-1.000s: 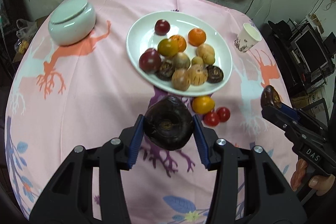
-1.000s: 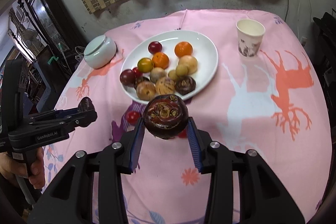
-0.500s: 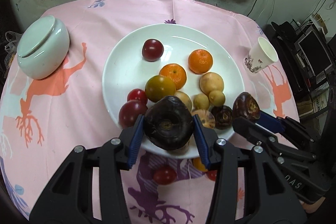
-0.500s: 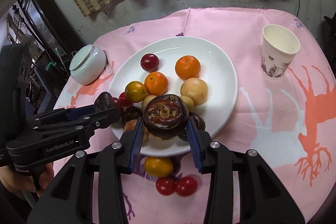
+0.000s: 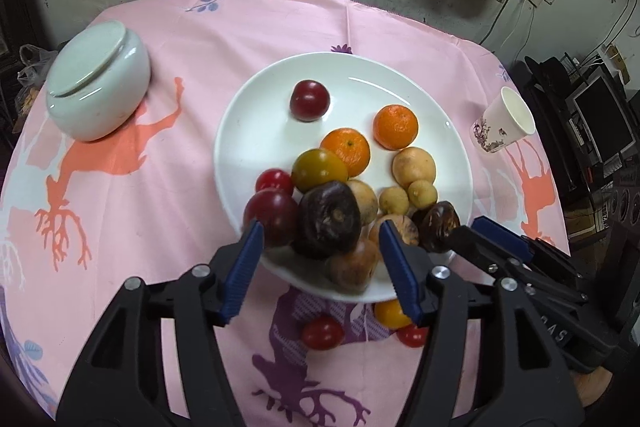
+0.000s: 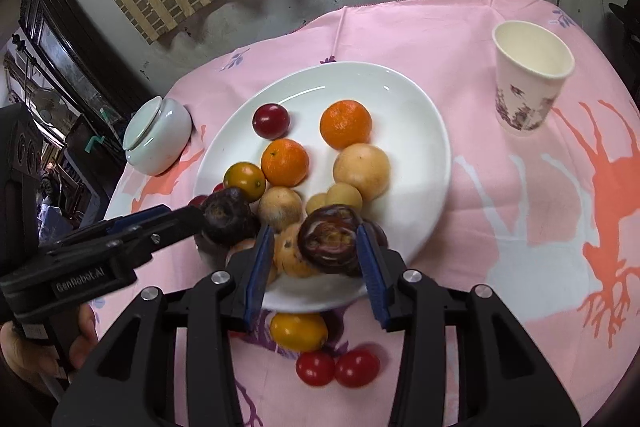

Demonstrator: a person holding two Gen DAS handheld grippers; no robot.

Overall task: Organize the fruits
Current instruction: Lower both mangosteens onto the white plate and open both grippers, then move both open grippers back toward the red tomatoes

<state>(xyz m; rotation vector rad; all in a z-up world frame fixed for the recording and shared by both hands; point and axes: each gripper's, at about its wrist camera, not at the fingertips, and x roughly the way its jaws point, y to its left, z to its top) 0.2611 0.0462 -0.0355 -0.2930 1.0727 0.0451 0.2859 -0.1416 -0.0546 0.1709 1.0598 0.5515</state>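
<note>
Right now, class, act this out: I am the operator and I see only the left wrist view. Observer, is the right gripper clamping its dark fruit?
Observer: No. The right wrist view shows the right gripper with a clear gap between one pad and the dark fruit, which sits over the pile on the white plate.
Operator: Part of the cloth in front of the plate is hidden from me. What lies there?
Observer: One yellow-orange fruit, and nearer the camera two red tomatoes side by side, touching.
</note>
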